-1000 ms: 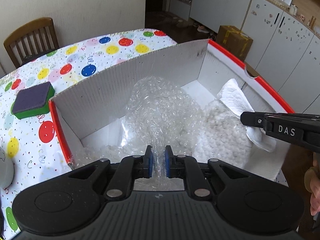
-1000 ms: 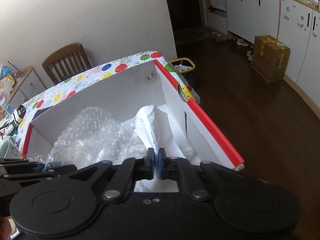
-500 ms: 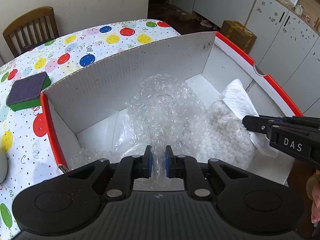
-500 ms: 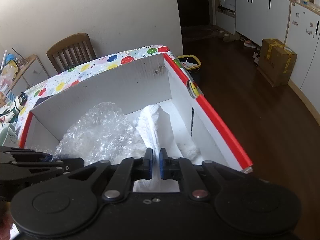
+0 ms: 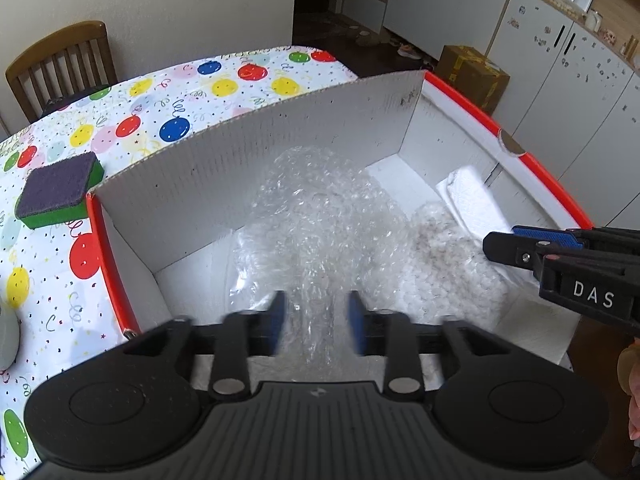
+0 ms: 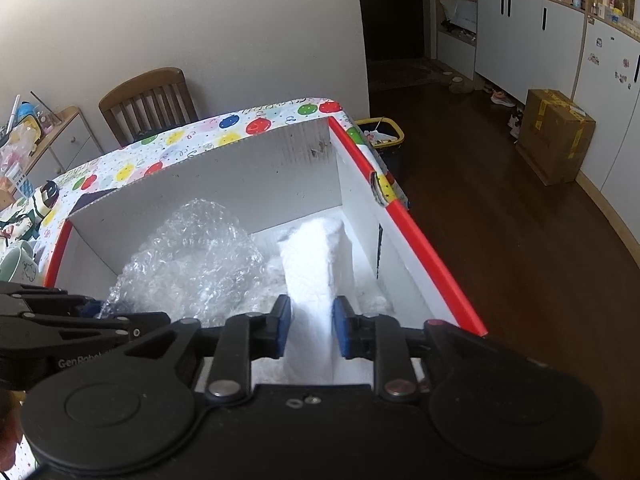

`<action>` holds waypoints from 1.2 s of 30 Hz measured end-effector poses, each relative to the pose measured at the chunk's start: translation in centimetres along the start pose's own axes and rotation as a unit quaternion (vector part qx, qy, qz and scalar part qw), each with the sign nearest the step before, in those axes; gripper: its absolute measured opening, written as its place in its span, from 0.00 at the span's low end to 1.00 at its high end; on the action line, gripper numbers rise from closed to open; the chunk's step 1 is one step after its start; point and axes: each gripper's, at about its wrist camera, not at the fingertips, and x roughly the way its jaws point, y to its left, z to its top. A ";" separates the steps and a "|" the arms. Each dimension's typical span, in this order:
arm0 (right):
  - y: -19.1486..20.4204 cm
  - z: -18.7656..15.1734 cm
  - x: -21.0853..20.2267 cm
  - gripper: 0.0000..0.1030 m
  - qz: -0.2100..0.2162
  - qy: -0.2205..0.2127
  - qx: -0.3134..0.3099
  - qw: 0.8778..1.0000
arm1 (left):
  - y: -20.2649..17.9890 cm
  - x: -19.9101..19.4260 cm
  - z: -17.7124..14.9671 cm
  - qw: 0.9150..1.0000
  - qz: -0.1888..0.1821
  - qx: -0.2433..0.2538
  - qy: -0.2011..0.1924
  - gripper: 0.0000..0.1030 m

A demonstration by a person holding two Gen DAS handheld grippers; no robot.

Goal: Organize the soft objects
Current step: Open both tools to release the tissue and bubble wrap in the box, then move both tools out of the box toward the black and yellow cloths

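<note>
The green sponge [image 5: 58,196] with its dark purple scouring face is seen plainly only from the left wrist, where it lies on the balloon-print worktop [image 5: 160,112] just outside the far left corner of the box [image 5: 280,136]. In the right wrist view only a dark sliver shows behind the box's far wall at that spot, too little to be identified. From the right wrist alone are seen a pale green mug [image 6: 18,264] at the worktop's left edge, a yellow-rimmed bin [image 6: 380,132] on the floor beyond the box, and a cluttered side cabinet [image 6: 48,140]. A wooden chair [image 5: 60,64] and a brown carton [image 5: 474,76] on the floor are shown in both.

The box, white inside with red-edged walls, is held on the worktop and contains three soft things. A crumpled sheet of bubble wrap [image 5: 320,216] is heaped in the middle and left of the box. A white fluffy pad [image 5: 448,268] lies beside it toward the right. A folded white cloth [image 6: 316,264] is laid along the right wall, with its far end raised against that wall.

The left gripper [image 5: 316,322] is held over the near edge of the box with its blue-padded fingers apart; the near end of the bubble wrap lies in the gap, unclamped. The fingers appear blurred. The right gripper [image 6: 310,326] is likewise held with its fingers apart on either side of the cloth's near end, and no squeeze on the cloth is shown.
</note>
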 end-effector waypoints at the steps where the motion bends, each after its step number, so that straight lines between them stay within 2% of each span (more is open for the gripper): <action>1: -0.1 0.0 -0.1 0.26 0.000 -0.001 0.000 1.000 | 0.0 -0.1 0.0 1.000 -0.001 0.000 -0.002 0.61; 2: -0.2 0.1 -0.3 0.26 0.001 -0.002 0.000 1.000 | 0.0 -0.2 0.0 1.000 -0.002 0.000 -0.004 0.66; 8: -0.4 0.2 -1.2 0.31 0.009 -0.004 0.002 1.000 | -0.2 -1.5 0.2 1.000 -0.014 0.000 -0.023 0.66; 10: -0.4 0.2 -1.9 0.47 0.013 -0.010 0.000 1.000 | -0.2 -2.3 0.1 0.999 -0.018 -0.001 -0.030 0.66; 11: -0.3 0.2 -2.2 0.50 0.014 -0.015 -0.004 1.000 | -0.2 -2.6 0.0 0.999 -0.021 -0.003 -0.034 0.66; 19: 1.2 0.3 -5.5 0.63 0.037 -0.044 -0.022 0.998 | 0.7 -6.5 -1.0 0.997 -0.037 -0.010 -0.073 0.66; 30: 6.3 -0.5 -9.4 0.83 0.091 -0.071 -0.041 0.993 | 4.0 -13.1 -3.9 0.991 -0.027 -0.016 -0.132 0.71; 33: 8.3 -0.8 -10.0 0.89 0.111 -0.074 -0.046 0.990 | 5.6 -14.5 -5.1 0.990 -0.023 -0.025 -0.140 0.78; 36: 10.5 -1.2 -10.2 0.94 0.126 -0.079 -0.051 0.988 | 7.7 -15.7 -6.2 0.988 -0.021 -0.044 -0.150 0.80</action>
